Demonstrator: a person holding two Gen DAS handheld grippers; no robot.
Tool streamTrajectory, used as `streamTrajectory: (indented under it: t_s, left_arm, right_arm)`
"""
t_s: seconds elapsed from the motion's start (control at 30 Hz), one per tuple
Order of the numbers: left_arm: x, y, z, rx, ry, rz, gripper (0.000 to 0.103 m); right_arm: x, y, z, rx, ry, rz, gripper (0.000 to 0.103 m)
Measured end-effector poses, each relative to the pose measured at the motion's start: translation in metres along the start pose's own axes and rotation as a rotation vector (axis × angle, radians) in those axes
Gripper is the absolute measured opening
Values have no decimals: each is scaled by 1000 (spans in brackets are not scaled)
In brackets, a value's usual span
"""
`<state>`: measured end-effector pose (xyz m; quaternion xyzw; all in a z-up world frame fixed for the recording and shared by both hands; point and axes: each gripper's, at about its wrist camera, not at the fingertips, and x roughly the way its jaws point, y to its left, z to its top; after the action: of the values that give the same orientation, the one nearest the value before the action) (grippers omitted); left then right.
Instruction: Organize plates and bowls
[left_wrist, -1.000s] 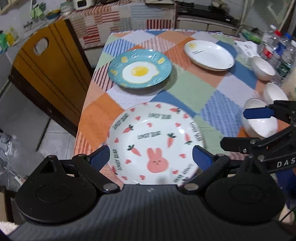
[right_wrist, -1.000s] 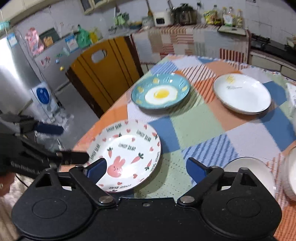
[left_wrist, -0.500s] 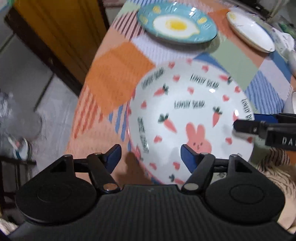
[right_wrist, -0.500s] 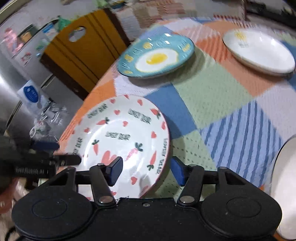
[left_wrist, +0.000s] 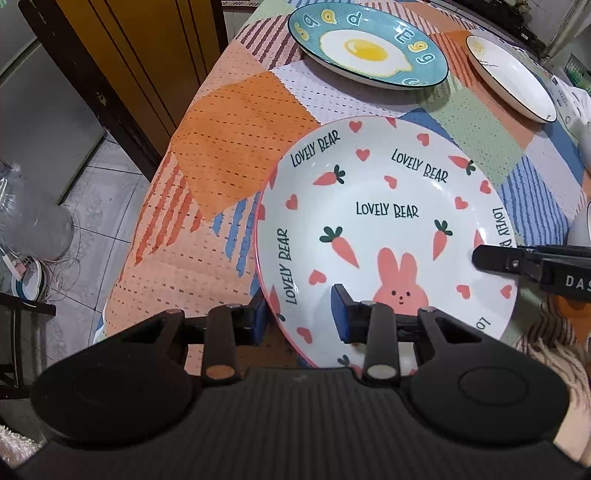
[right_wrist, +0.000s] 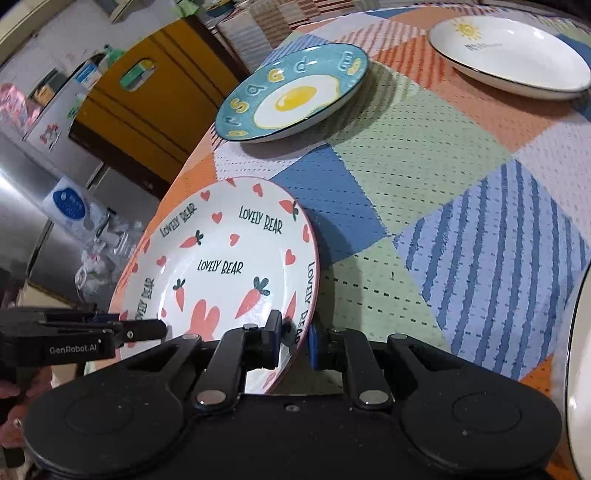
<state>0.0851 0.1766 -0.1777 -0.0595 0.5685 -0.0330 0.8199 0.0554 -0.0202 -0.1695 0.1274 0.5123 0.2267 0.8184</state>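
Both tongs are matte black with ribbed housings, round silver pivot screws and blue pads (left_wrist: 341, 314); white lettering marks their side arms.

Bare tablecloth (right_wrist: 424, 155) lies open between the rabbit plate (left_wrist: 384, 229) and the egg plate (left_wrist: 365, 51); 1 white bowl (right_wrist: 580, 369) crowds the right edge.

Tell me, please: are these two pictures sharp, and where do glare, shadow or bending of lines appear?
Left wrist view: sharp; glare on the egg plate; table edge bows from the fisheye. Right wrist view: sharp at centre, background smeared and curved at the edges; the bunny plate throws a shadow on the tablecloth.
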Motion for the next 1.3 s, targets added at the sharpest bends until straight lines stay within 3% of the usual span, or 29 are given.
streamTrajectory:
  t_s: [0.13,0.33,0.73,1.3]
  left_arm:
    - [-5,-1,8,-8,1,-55,34]
    - [-10,-31,24,45,-37,-79,33]
    - [17,-78,65,39,36,-182,33]
    - [6,-103,64,74,63,-155,34]
  right_arm:
    - [-13,-2,7,-49,-1,22,17]
    - [-38,-19,25,-83,-7,23,18]
    - [-75,-75,58,-65,-34,-33,17]
    - [-62,-125,89,-34,-1,-75,17]
